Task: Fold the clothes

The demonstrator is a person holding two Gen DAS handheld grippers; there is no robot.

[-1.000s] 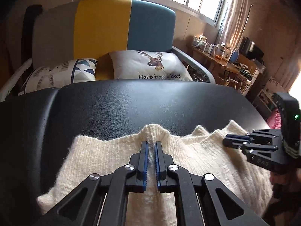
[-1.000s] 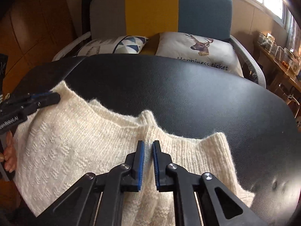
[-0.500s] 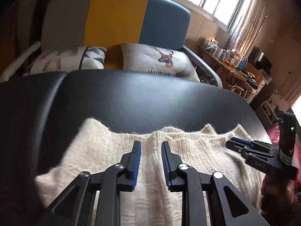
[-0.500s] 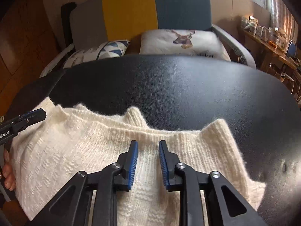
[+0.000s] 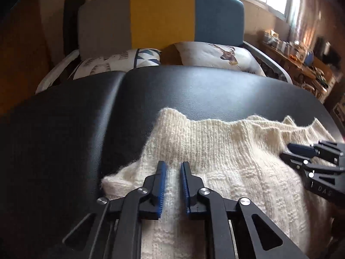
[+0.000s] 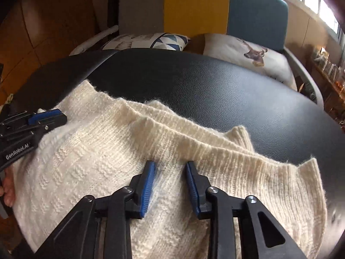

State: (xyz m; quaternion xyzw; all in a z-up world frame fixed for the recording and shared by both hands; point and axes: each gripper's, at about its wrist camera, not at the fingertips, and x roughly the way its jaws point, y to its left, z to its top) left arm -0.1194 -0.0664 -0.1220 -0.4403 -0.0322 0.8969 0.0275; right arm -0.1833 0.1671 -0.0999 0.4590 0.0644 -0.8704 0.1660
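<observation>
Hovering over my left gripper (image 5: 173, 168), jaws slightly parted, I see the fuzzy cream knit sweater (image 5: 226, 151) lying folded on the black leatherette table (image 5: 194, 90); my right gripper (image 6: 170, 168) gapes wider above its ribbed hem.

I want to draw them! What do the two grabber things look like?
Both are black, angular frames with silver round screws and blue ribbed pads inside two long fingers. The left gripper has white "GenRobot.AI" lettering on its side, seen in the right view. The right gripper shows white letters "DAS" from the left view.
</observation>
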